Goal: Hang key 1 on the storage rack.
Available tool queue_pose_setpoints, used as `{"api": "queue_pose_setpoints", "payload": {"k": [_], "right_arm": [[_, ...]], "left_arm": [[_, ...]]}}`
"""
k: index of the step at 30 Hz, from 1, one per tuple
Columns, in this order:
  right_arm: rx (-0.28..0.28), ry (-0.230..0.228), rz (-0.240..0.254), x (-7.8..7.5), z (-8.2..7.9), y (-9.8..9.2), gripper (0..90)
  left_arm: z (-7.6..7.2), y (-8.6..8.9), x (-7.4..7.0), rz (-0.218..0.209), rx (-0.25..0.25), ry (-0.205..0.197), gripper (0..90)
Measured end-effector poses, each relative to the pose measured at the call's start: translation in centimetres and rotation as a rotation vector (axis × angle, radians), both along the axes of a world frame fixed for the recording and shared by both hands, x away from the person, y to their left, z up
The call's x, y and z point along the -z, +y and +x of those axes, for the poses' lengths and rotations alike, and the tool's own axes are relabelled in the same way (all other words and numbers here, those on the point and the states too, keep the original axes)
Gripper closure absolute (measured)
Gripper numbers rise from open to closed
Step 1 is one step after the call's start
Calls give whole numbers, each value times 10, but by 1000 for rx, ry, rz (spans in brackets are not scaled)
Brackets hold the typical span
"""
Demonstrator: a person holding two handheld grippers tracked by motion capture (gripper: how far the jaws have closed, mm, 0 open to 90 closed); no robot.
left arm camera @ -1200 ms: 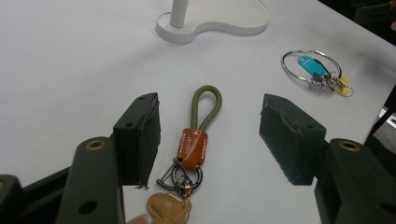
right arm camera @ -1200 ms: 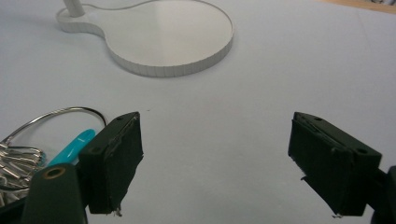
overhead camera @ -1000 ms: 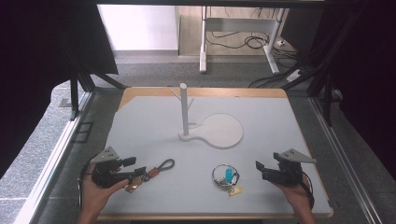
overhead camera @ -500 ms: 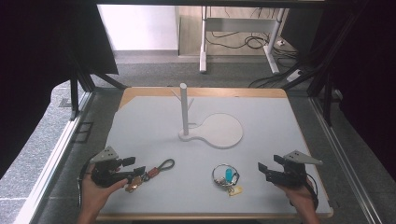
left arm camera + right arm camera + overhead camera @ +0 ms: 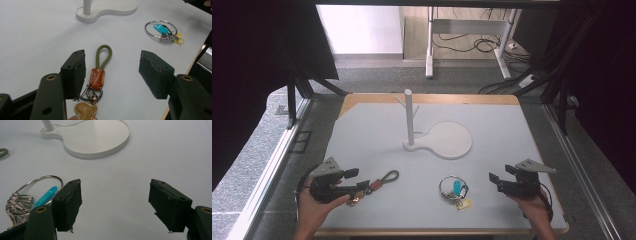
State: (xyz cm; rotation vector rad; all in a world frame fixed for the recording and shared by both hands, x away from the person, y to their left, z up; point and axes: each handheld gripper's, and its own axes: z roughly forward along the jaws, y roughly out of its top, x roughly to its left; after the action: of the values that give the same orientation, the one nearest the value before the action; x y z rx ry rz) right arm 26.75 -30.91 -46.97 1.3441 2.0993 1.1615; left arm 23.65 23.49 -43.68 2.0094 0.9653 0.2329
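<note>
A keychain with an olive cord loop, an orange leather tab and a tan heart charm lies on the white table at the front left. My left gripper is open; the keychain sits between its jaws, close to the left one. A silver key ring with a teal tag and a yellow tag lies at front centre. My right gripper is open to the right of that ring, with bare table between its jaws. The ring lies beyond its left jaw.
A white stand with a round flat base and an upright post with small pegs stands mid-table. The table's wooden edge runs along the back. Cables and desk legs lie on the floor beyond.
Both hands have drifted slightly toward the near edge of the table. The keychain and the key ring have not moved.
</note>
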Motion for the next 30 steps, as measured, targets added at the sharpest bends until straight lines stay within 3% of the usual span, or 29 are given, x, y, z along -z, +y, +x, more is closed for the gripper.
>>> {"api": "queue_pose_setpoints", "payload": {"k": [4,12,15,20,25,30], "right_arm": [[4,-2,0,-1,1,-3,275],[8,6,-11,0,0,-4,282],[0,8,-18,0,-1,-3,286],[-1,14,-25,2,-1,-5,289],[0,26,-31,5,-2,-6,291],[-2,31,-34,6,-2,-6,292]], "left_arm": [[5,1,0,21,11,36,388],[15,-1,-14,64,63,91,387],[19,-4,-18,117,90,114,387],[28,-11,-21,157,132,170,388],[41,-19,-18,236,152,215,392],[50,-28,-13,288,176,253,399]]}}
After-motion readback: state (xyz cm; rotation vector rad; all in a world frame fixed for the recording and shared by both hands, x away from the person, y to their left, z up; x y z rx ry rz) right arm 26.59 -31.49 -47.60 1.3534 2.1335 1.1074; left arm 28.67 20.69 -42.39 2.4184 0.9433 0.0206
